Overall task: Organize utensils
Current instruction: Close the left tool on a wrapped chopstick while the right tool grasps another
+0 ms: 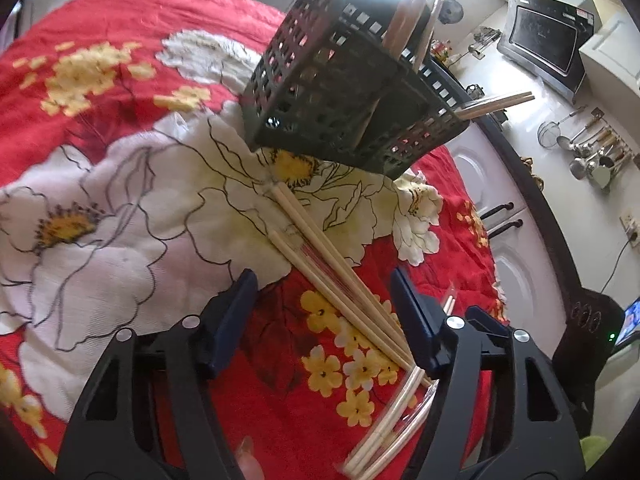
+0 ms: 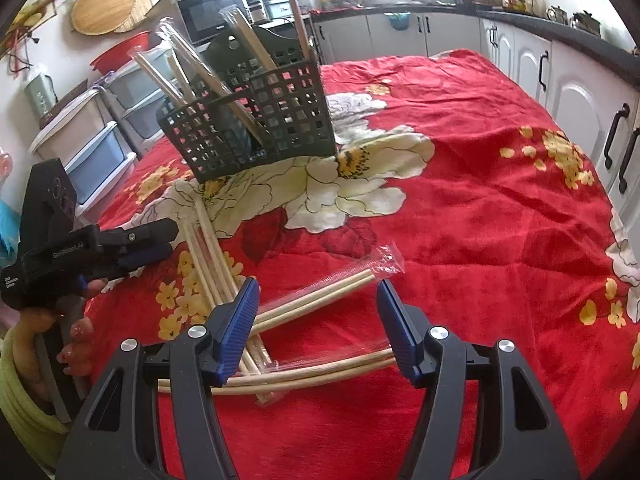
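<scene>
Both grippers stood over the loose chopsticks, nothing picked up.

Left of the black basket (image 2: 256,120), a hand (image 2: 60,332) held the left gripper (image 1: 324,300), its jaws partly apart and gripping nothing, a bundle of wrapped chopsticks (image 1: 320,248) lying between them on the red floral cloth (image 2: 480,220) just below the basket. The basket itself held several wrapped chopsticks (image 2: 244,40) standing upright. Further right, nearer than the basket, the right gripper (image 2: 316,312) hung with jaws partly apart, empty too, above two more wrapped pairs (image 2: 320,296), pads not touching them.
</scene>
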Tool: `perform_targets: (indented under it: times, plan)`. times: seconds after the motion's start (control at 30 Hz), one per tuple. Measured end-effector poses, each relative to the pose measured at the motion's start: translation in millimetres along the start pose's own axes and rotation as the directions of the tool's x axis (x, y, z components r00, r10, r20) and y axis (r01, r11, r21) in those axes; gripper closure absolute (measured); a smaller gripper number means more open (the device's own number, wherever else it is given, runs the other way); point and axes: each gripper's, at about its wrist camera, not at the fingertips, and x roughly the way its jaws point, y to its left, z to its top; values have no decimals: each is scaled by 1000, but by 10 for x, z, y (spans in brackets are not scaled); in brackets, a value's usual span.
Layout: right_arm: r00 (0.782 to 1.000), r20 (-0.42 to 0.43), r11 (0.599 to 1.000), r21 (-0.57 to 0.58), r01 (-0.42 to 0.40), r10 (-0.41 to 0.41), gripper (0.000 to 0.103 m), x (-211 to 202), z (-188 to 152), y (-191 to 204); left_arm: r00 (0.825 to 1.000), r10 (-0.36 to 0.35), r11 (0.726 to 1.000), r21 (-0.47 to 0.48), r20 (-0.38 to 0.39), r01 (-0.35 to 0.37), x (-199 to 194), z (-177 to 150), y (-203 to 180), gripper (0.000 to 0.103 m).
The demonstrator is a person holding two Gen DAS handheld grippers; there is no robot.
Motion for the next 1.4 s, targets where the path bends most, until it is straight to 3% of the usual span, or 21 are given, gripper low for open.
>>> perform_targets:
  times: [0.2, 0.33, 0.43, 0.67, 0.97, 1.03, 1.13, 1.4]
  plan:
    - [999, -53, 999, 36, 4, -3, 44, 98, 12, -68, 999, -46, 996, -82, -7, 45, 72, 102, 144, 59]
    - [996, -88, 998, 63, -3, 8, 44, 177, 23, -96, 998, -62, 992, -109, -3, 61, 106, 156, 191, 61]
    - [994, -98, 994, 107, -29, 40, 43, 232, 58, -132, 998, -63, 991, -115, 4, 63, 121, 167, 212, 65]
    - [986, -105, 971, 212, -106, 130, 45, 334, 150, -184, 998, -63, 986, -155, 10, 64, 126, 180, 334, 85]
    - [975, -101, 940, 300, -161, 199, 64, 453, 236, -247, 998, -67, 983, -170, 9, 68, 127, 187, 416, 91]
    - [974, -99, 937, 310, -163, 203, 77, 469, 243, -259, 998, -70, 982, -174, 9, 70, 121, 191, 449, 92]
    - [973, -99, 928, 334, -164, 208, 87, 514, 251, -302, 997, -74, 981, -178, 8, 74, 110, 195, 476, 94]
    - [961, -49, 900, 366, -237, 273, 92, 486, 341, -329, 995, -99, 974, -204, 18, 100, 67, 202, 530, 96]
